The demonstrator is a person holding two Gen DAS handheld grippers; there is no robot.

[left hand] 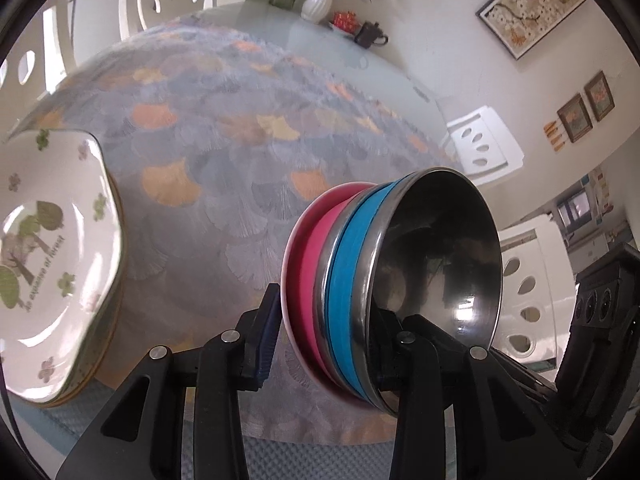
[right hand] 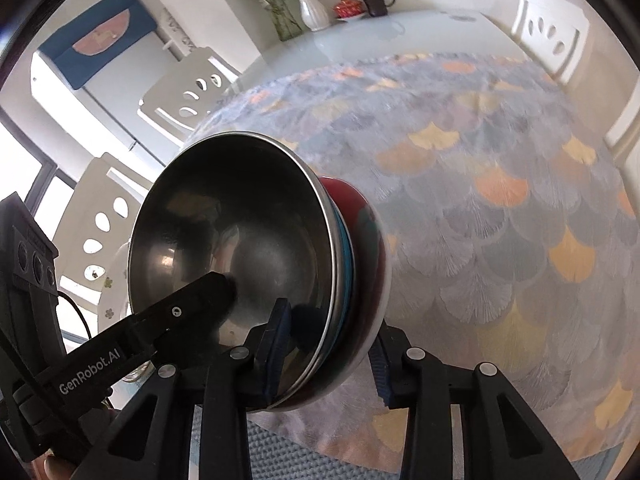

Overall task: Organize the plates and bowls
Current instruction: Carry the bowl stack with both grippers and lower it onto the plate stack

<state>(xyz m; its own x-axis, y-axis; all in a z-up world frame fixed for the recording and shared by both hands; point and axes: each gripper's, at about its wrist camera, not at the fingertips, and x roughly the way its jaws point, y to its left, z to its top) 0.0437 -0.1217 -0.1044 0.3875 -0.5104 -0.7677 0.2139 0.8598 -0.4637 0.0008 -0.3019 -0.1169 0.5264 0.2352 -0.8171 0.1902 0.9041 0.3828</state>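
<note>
Between the jaws of my left tongs [left hand: 326, 344] sits the rim of a nested stack of bowls: a steel bowl [left hand: 436, 264] innermost, a blue-banded bowl [left hand: 344, 300] around it, and a pink bowl [left hand: 308, 264] outermost. One pad presses the pink outside, the other reaches inside the steel bowl, so these tongs are clenched on the stack. My right tongs [right hand: 328, 360] grasp the same stack at another part of the rim, one blue pad inside the steel bowl [right hand: 240, 220], the other against the red-pink outer bowl [right hand: 372, 248]; the blue band [right hand: 348, 256] shows as a thin edge. The stack is tipped on its side above the fan-patterned tablecloth [left hand: 224, 152]. Left of my left tongs, a stack of white plates [left hand: 52, 264] with a tree print rests on the cloth. Far ahead of both tongs stand a white vase [right hand: 314, 12] and a dark teapot [right hand: 378, 2].
</note>
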